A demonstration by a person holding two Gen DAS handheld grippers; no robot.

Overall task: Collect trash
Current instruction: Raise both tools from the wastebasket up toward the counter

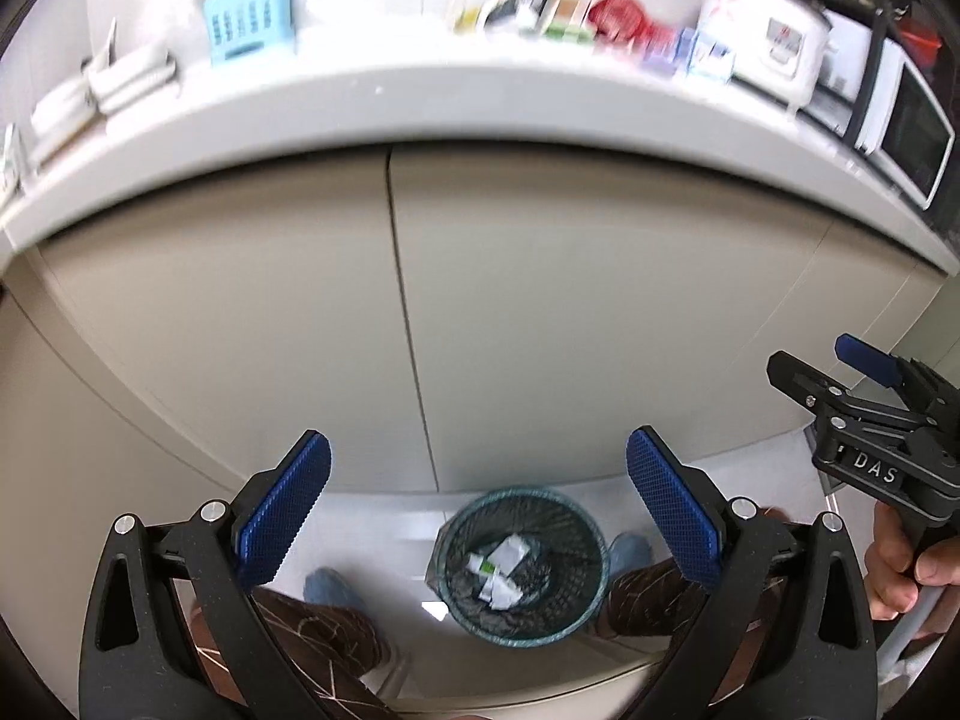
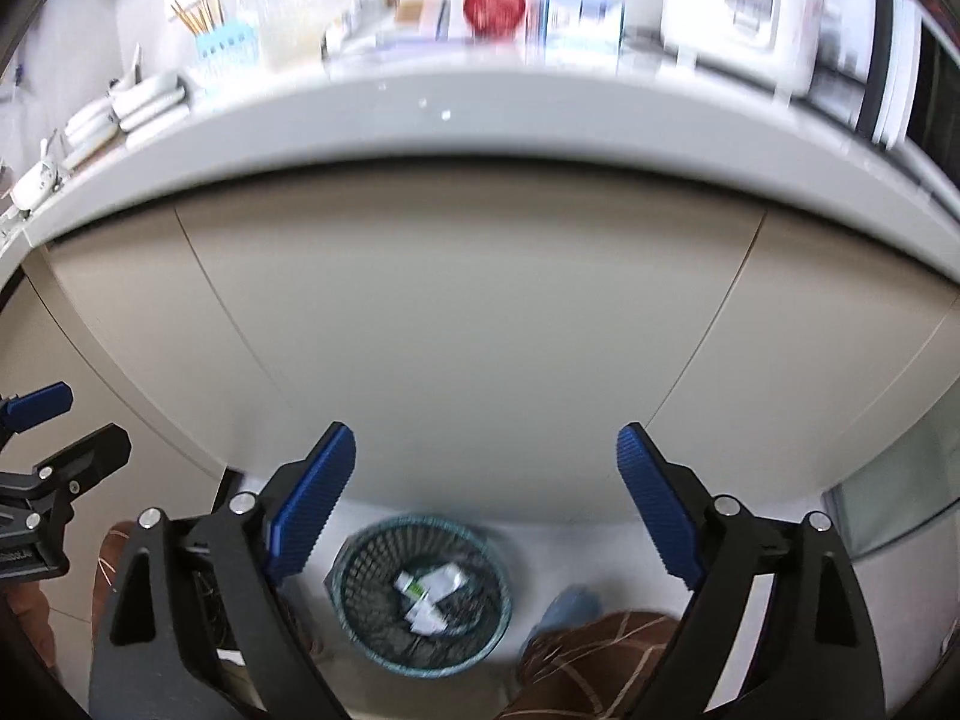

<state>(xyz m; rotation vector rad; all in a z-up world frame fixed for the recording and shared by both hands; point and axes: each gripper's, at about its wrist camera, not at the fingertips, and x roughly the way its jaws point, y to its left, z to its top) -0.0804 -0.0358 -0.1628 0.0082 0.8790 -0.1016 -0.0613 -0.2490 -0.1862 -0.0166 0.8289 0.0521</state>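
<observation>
A round teal mesh waste bin (image 1: 570,540) stands on the pale floor at the foot of the cabinet, far below both grippers. Crumpled white paper scraps (image 1: 507,561) lie inside it, one with a green mark. My left gripper (image 1: 477,450) hangs above the bin, jaws wide apart with nothing between the blue pads. The right wrist view shows the same bin (image 2: 369,576) and paper scraps (image 2: 429,591) under my right gripper (image 2: 485,438), which is also open and holds nothing. Each gripper appears at the edge of the other's view: the right gripper (image 1: 810,360) and the left gripper (image 2: 60,414).
Beige cabinet doors (image 1: 510,312) rise under a white counter edge (image 1: 420,102). On the counter stand a blue basket (image 1: 249,18), a red container (image 1: 618,15), a rice cooker (image 1: 762,24), a microwave (image 1: 906,132) and stacked plates (image 1: 129,75). The person's patterned trouser legs (image 1: 324,636) flank the bin.
</observation>
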